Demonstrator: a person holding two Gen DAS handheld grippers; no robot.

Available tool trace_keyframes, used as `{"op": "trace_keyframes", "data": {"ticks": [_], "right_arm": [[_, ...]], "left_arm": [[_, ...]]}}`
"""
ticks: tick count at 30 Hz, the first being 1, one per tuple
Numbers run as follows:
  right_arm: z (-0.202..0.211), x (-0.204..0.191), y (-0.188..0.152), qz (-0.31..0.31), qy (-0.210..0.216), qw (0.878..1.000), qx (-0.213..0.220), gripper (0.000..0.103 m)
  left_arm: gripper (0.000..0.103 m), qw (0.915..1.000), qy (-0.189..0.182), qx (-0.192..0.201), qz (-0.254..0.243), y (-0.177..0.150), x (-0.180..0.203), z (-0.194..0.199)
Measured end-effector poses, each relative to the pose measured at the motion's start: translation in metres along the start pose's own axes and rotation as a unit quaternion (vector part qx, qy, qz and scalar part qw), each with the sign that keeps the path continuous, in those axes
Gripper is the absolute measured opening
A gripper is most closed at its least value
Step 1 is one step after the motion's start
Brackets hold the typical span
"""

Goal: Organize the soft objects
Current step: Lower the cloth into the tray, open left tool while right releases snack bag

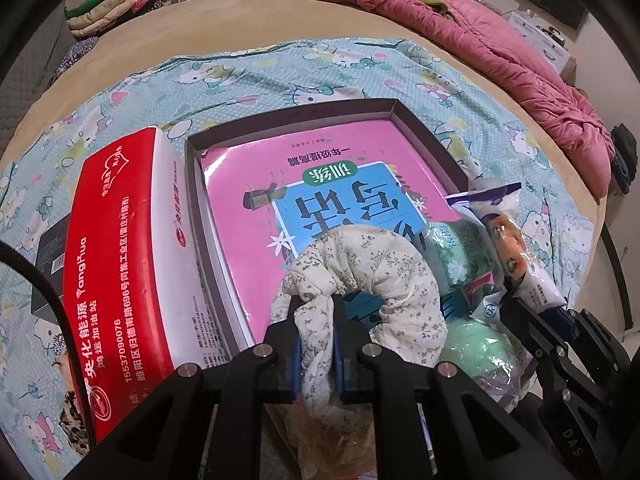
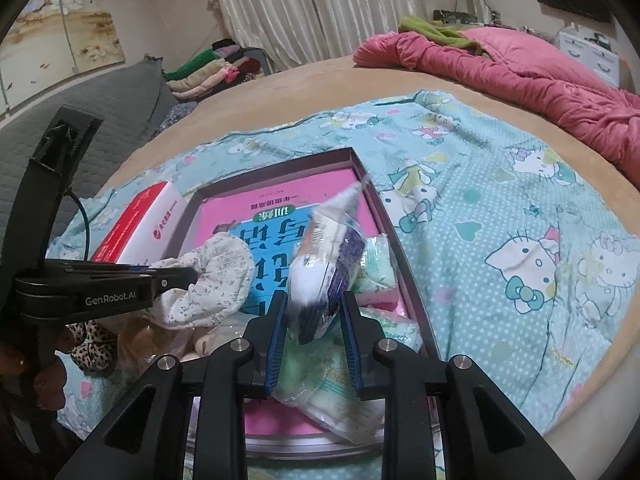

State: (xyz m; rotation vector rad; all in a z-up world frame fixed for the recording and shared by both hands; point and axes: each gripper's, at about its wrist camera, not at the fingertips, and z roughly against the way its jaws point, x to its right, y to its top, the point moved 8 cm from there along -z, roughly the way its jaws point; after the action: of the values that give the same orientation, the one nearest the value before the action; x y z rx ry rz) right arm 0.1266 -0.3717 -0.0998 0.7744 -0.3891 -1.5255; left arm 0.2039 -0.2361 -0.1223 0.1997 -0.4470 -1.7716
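left gripper [image 1: 316, 334] clamped on floral cloth [image 1: 372, 264], limp and light, bunched over the shallow box [image 1: 420, 128]; pinch a thick fold. right gripper [image 2: 314, 320] jaws narrow around a crinkly tissue pack [image 2: 324, 264], slippery film; pad contact unclear.

One shallow open box [image 1: 420, 128]. One pink and blue workbook [image 1: 320, 184] inside it. One red and white tissue carton [image 1: 120, 240]. One floral cloth [image 1: 372, 264]. One white and purple plastic packet [image 2: 320, 280]. At least three green tissue packs [image 2: 376, 272]; exact number unclear. Two grippers: left [image 1: 316, 320], right [image 2: 314, 320]. One pink quilt [image 2: 520, 72]. One stack of folded clothes [image 2: 200, 72].
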Motion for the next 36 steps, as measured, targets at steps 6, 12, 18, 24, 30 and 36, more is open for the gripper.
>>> {"op": "trace_keyframes", "data": {"ticks": [6, 12, 18, 24, 30, 36], "right_arm": [[0.000, 0.001, 0.000, -0.001, -0.003, 1.000, 0.003, 0.034], [0.004, 0.007, 0.001, -0.017, -0.008, 1.000, 0.011, 0.038], [0.009, 0.013, 0.002, -0.030, -0.010, 0.999, 0.020, 0.048], [0.008, 0.016, 0.002, -0.035, -0.016, 0.999, 0.020, 0.050], [0.009, 0.024, 0.003, -0.045, -0.029, 0.998, 0.022, 0.054], [0.006, 0.025, 0.006, -0.044, -0.034, 0.998, 0.023, 0.055]], "left_arm": [[0.013, 1.0000, -0.002, -0.002, 0.001, 0.000, 0.001, -0.001], [0.014, 1.0000, -0.001, -0.007, -0.001, -0.001, 0.003, -0.003], [0.020, 0.9999, -0.004, -0.012, -0.003, 0.001, 0.005, -0.004], [0.025, 0.9998, -0.016, -0.010, -0.005, 0.002, 0.010, -0.001], [0.038, 0.9995, -0.029, 0.001, -0.008, 0.004, 0.014, 0.008], [0.043, 0.9992, -0.038, 0.011, -0.008, 0.004, 0.016, 0.020]]}}
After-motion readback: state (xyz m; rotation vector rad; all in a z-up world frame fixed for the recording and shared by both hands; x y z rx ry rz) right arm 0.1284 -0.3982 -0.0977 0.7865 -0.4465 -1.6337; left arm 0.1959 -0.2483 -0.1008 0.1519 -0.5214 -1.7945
